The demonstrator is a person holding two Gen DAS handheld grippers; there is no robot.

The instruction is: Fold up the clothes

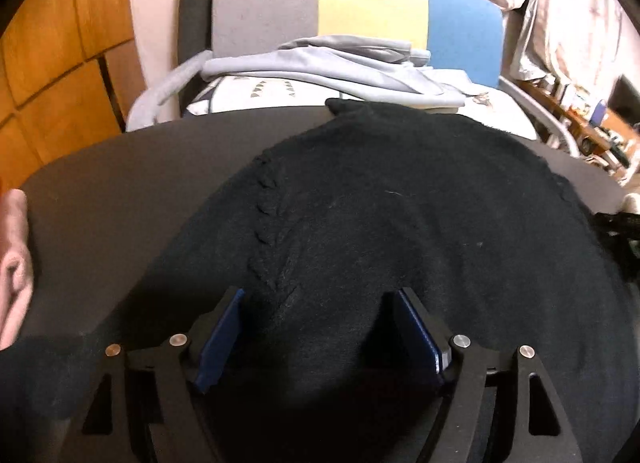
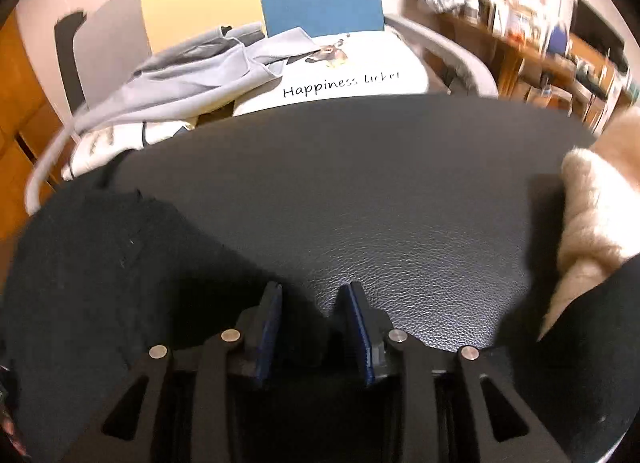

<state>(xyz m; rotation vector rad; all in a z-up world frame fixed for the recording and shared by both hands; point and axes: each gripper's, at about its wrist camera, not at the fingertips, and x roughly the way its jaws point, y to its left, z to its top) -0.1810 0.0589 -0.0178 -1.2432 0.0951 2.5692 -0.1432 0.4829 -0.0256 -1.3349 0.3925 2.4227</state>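
A black knit sweater with a cable pattern lies spread on the dark leather table top. My left gripper is open, its blue-padded jaws wide apart just above the sweater's near part. In the right wrist view the sweater covers the left of the table top. My right gripper is partly open at the sweater's right edge, and a fold of black cloth sits between the jaws. I cannot tell whether the pads press it.
A chair with grey, yellow and blue back panels stands behind the table, holding a grey garment and a white printed one. A cream fluffy garment lies at the table's right. A pink cloth lies at its left edge. Cluttered shelves stand at far right.
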